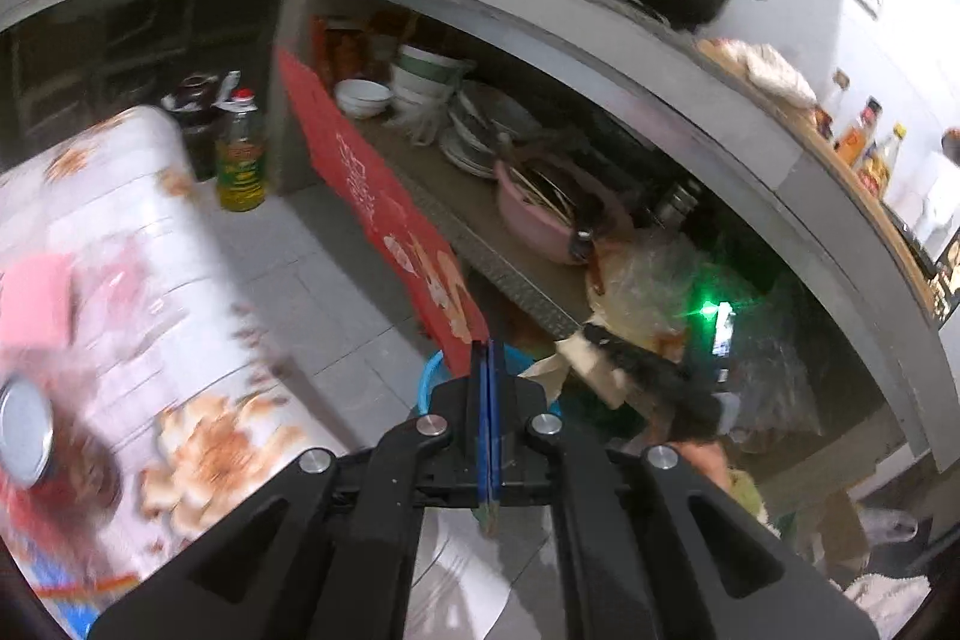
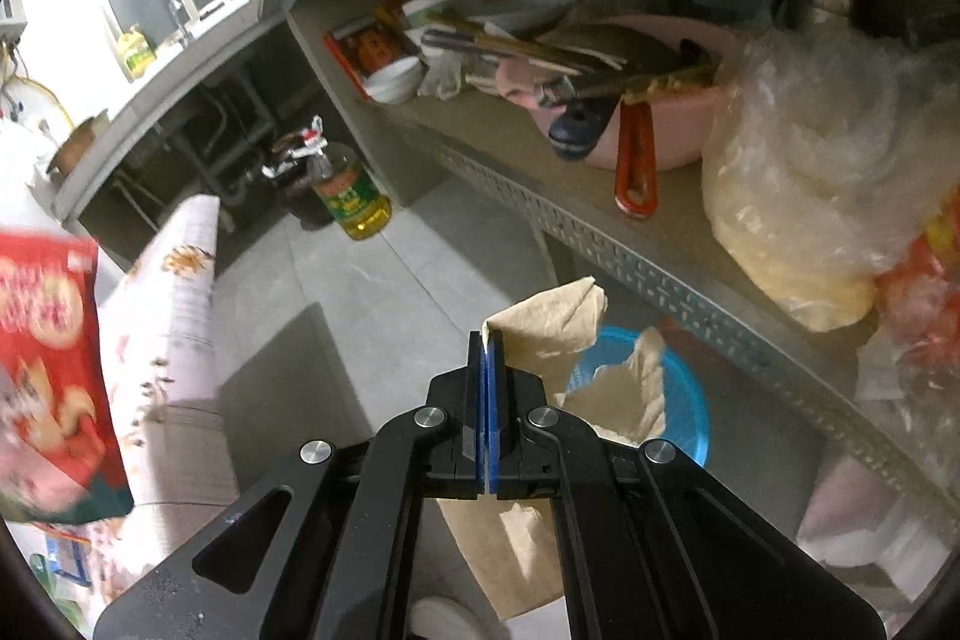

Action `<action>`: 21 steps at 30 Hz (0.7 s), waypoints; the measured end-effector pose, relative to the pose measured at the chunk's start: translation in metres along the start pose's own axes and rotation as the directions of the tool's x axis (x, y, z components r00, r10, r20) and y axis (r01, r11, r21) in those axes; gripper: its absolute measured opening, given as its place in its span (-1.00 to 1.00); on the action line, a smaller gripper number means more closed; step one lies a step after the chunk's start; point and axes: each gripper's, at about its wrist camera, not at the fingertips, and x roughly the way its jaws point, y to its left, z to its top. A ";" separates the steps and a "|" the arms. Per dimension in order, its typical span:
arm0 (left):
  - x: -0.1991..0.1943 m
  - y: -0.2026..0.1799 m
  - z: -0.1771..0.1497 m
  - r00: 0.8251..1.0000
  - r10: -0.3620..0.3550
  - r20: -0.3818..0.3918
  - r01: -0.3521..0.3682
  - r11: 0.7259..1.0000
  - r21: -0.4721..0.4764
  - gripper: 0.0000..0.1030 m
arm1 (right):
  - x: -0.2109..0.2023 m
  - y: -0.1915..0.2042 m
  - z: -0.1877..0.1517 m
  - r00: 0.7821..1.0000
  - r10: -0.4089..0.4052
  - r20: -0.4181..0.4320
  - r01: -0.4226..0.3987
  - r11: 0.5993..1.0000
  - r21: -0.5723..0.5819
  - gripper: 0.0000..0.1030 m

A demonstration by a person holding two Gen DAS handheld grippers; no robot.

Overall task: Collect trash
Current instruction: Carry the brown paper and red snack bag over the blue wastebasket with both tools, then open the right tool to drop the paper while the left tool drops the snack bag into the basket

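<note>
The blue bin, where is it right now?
In the right wrist view the blue bin sits on the floor just right of the right gripper, below the shelf edge, partly hidden by the held brown paper.

Grey tiled floor (image 2: 384,280): oil bottle (image 2: 351,199) at far left, blue basket (image 2: 684,400) near, right. Lower shelf (image 2: 528,142): white bowl (image 2: 393,79), pink basin (image 2: 678,130), plastic bag (image 2: 798,196).

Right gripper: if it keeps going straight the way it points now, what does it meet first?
Probably the blue basket on the floor. The right gripper, shut on brown paper, points down toward its near rim; depth is hard to judge.
</note>
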 end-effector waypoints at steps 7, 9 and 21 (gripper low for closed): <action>0.101 -0.025 0.017 0.986 -0.021 -0.168 0.025 1.000 0.018 -1.00 | 0.037 -0.018 -0.006 0.997 -0.039 -0.062 0.039 0.999 0.006 -0.94; 0.129 -0.025 0.018 0.979 -0.005 -0.204 0.011 1.000 0.025 -1.00 | 0.049 -0.026 -0.010 0.995 -0.058 -0.081 0.060 0.998 0.012 -0.89; 0.229 -0.024 0.002 0.934 0.038 -0.354 -0.025 0.999 0.043 -1.00 | 0.057 -0.057 -0.050 0.990 -0.074 -0.117 0.081 0.995 0.059 -0.02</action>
